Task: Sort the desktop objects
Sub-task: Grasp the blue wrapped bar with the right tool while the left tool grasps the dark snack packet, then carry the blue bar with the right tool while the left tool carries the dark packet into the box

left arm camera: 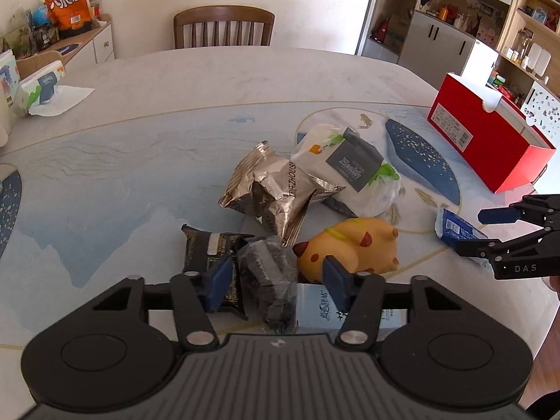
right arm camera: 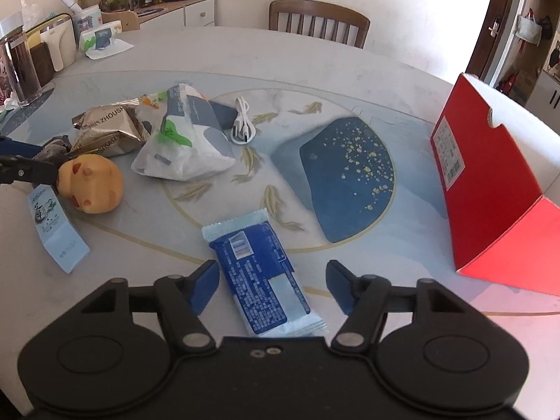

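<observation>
1. Blue and shiny, the snack packet [right arm camera: 260,276] lies flat on the desk [right arm camera: 315,56], right between the two fingers of the right tongs [right arm camera: 271,285].
2. The right tongs are spread wide. Neither finger seems to touch the packet.
3. To do this step well, I think the right tongs should go lower, keep the packet in the middle, and squeeze across its short sides. A gentle squeeze is best, because a thin wrapper may slip or crumple.
4. The red box [right arm camera: 490,189] stands open to the right of the packet, a bit apart. It looks like a good place to put things.
5. To the left lies a pile: a yellow squishy toy [left arm camera: 350,248], a silver snack bag [left arm camera: 269,192] and a white tissue pack [left arm camera: 350,168].
6. The left tongs [left arm camera: 278,287] are spread too and hold nothing. They hang over a dark wrapped snack [left arm camera: 269,280], with a black packet [left arm camera: 210,255] beside their left finger.
7. A light blue carton [left arm camera: 315,308] lies under the right finger of the left tongs.
8. A white cable [right arm camera: 243,122] sits coiled behind the tissue pack.
9. The pile is crowded, so the left tongs should take one thing at a time and not bump the toy.
</observation>
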Available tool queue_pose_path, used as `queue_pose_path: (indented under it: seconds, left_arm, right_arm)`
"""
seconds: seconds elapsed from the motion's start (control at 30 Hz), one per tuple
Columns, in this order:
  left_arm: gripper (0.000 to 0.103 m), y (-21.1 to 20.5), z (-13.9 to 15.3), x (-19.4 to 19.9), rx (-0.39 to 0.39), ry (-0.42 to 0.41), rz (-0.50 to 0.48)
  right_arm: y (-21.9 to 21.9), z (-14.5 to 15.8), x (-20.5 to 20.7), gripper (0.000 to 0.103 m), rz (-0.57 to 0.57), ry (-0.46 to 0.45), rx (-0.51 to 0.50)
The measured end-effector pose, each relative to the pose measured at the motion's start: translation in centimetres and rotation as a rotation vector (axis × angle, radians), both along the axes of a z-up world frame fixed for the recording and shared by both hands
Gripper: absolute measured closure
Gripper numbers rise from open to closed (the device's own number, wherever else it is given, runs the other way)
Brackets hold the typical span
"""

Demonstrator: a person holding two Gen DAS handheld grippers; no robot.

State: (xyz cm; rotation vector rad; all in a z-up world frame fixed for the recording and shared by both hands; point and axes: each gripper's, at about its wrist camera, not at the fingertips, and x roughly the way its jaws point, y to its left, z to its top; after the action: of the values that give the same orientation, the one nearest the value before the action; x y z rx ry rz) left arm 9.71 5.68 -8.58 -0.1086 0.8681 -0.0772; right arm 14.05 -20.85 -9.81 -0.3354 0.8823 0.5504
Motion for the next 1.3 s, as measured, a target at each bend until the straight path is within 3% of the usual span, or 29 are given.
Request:
queue_pose_path:
  seconds: [0.17, 0.37, 0.57, 1.3]
  left_arm:
    - [0.071, 0.1, -0.1, 0.1, 0.0, 0.007, 0.009]
    - [0.084, 0.6, -0.1, 0.1, -0.023, 0.001, 0.04]
    - [0.087, 0.8, 0.6, 0.0, -0.022, -0.024, 0.055]
    - [0.087, 0.6, 4.5, -1.6, -0.086, -0.106, 0.072]
  right_arm:
    - [0.1, -0.3, 0.4, 0.048, -0.004, 0.026, 0.009]
    - [0.4, -0.4, 0.2, 0.061, -0.005, 0.033, 0.017]
    - [0.2, -0.2, 0.1, 0.066, -0.031, 0.027, 0.022]
    - [-1.1, 3.6, -1.3, 0.066, -0.069, -0.018, 0.079]
